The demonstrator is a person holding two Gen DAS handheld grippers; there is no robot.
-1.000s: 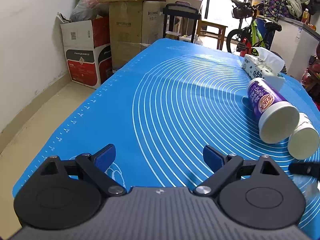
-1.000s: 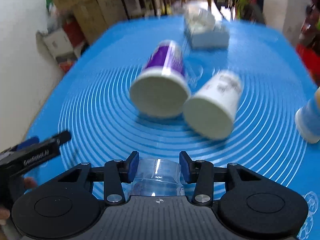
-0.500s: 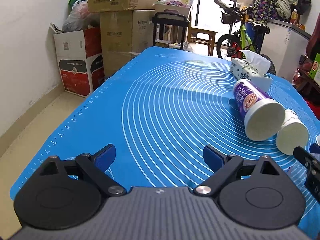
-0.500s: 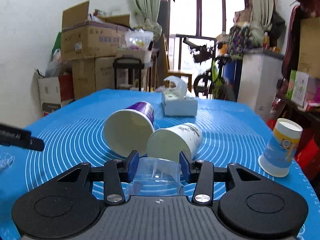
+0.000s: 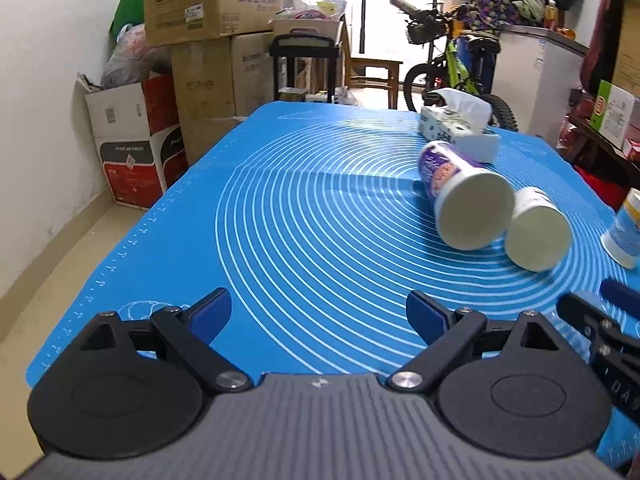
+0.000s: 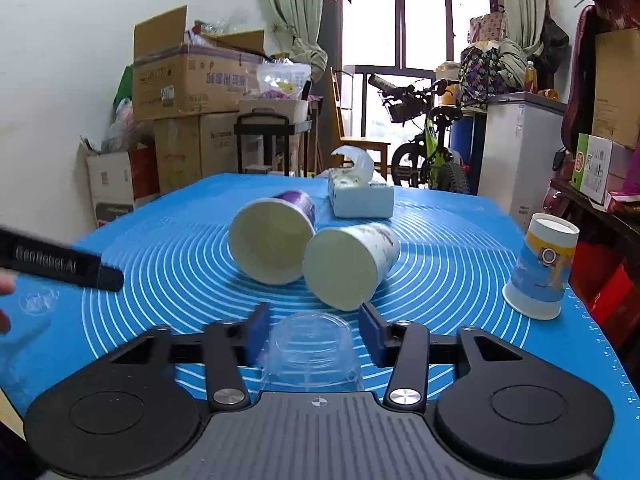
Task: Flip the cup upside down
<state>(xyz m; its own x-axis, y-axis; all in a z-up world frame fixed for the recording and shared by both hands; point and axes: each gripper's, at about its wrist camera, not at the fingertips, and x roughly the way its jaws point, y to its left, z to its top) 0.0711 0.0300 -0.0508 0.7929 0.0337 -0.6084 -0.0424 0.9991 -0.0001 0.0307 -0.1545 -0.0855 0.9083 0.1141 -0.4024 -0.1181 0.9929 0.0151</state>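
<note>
1 clear plastic cup [image 6: 310, 344] is standing upside down on the blue mat [image 6: 168, 248], sitting between the right gripper [image 6: 312, 330]'s spread, non-touching fingers. It is looking light, thin and crushable, so gentle mid-wall pinching suits. The left gripper [image 5: 318, 312] is hovering spread, empty.

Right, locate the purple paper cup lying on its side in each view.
Left wrist: purple paper cup right of centre, mouth toward camera.
Right wrist: it sits centre, just left of the white paper cup.
Shared landmark: white tissue box behind it.
</note>
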